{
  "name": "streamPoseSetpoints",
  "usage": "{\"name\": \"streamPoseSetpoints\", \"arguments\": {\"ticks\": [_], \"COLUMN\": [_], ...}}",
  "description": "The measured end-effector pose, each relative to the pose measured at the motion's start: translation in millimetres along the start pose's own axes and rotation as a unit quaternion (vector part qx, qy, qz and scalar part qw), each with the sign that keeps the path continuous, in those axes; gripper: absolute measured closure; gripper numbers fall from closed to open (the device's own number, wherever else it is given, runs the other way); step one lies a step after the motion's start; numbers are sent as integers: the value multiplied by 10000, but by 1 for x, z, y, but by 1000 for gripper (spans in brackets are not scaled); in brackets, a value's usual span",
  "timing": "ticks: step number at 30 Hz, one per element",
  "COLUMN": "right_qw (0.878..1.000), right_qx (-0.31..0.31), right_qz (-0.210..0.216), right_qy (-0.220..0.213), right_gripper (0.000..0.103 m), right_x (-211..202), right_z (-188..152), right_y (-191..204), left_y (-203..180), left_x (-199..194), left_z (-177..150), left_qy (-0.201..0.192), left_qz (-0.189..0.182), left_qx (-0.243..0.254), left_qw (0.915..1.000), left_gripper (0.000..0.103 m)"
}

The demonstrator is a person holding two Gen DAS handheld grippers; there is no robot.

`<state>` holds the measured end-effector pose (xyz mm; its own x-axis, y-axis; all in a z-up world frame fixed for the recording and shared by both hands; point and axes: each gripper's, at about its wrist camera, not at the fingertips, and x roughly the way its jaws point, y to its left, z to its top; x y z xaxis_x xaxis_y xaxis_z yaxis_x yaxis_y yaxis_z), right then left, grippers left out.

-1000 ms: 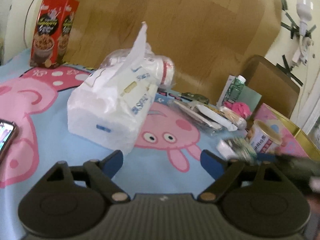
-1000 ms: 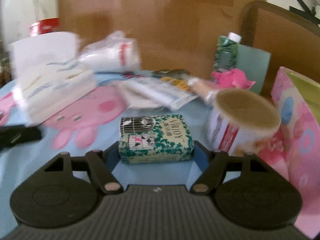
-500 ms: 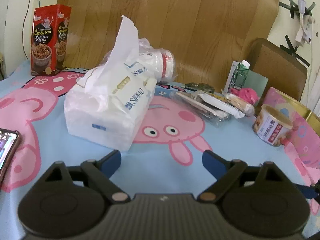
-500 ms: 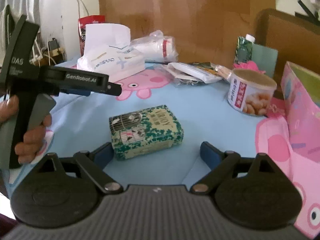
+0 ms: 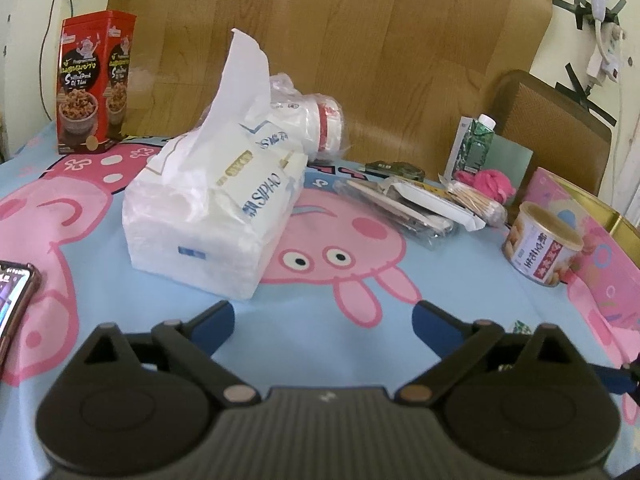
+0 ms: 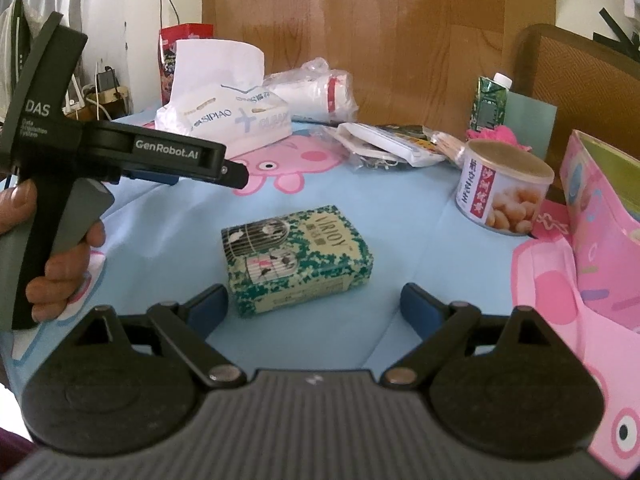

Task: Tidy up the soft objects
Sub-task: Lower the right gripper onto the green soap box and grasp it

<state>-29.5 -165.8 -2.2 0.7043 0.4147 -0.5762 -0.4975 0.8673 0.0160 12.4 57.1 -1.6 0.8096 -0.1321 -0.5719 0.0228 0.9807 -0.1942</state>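
A small green patterned tissue pack (image 6: 298, 258) lies flat on the blue cartoon tablecloth (image 6: 420, 240). My right gripper (image 6: 314, 300) stands open just behind it, pads clear of its sides. A big white soft tissue pack (image 5: 208, 216) with one sheet sticking up sits ahead and left of my left gripper (image 5: 322, 316). The left jaws are opening, with only bare cloth between them. In the right wrist view the left gripper (image 6: 232, 172) juts in from the left, held by a hand (image 6: 60, 268).
Further back lie a bagged roll of white cups (image 5: 316, 120), flat packets (image 5: 408, 204) and a pink fluffy thing (image 5: 488, 184). A red tin (image 5: 90, 84) stands far left, a snack can (image 6: 500, 196) and pink box (image 6: 600, 240) right, a phone (image 5: 12, 300) left.
The right gripper let go of the green pack, spread its jaws and drew back; the pack now rests on the cloth. The left jaws widened a little.
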Motion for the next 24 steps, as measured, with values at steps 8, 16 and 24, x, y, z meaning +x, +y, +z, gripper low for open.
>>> {"name": "streamPoseSetpoints", "arguments": {"ticks": [8,16,24], "right_qw": [10000,10000,10000], "right_qx": [2,-10,-15], "right_qz": [11,29,37], "right_qy": [20,24,26], "right_gripper": [8,8,8], "right_x": [1,1,2], "right_z": [0,-1,-1], "right_y": [0,-2,-2], "left_y": [-5,-7,-5], "left_x": [4,5,5], "left_z": [0,0,0], "left_qy": [116,164,147], "left_qz": [-4,7,-79], "left_qx": [201,298,250], "left_qw": [9997,9994,9995], "left_gripper": [0,0,0]}}
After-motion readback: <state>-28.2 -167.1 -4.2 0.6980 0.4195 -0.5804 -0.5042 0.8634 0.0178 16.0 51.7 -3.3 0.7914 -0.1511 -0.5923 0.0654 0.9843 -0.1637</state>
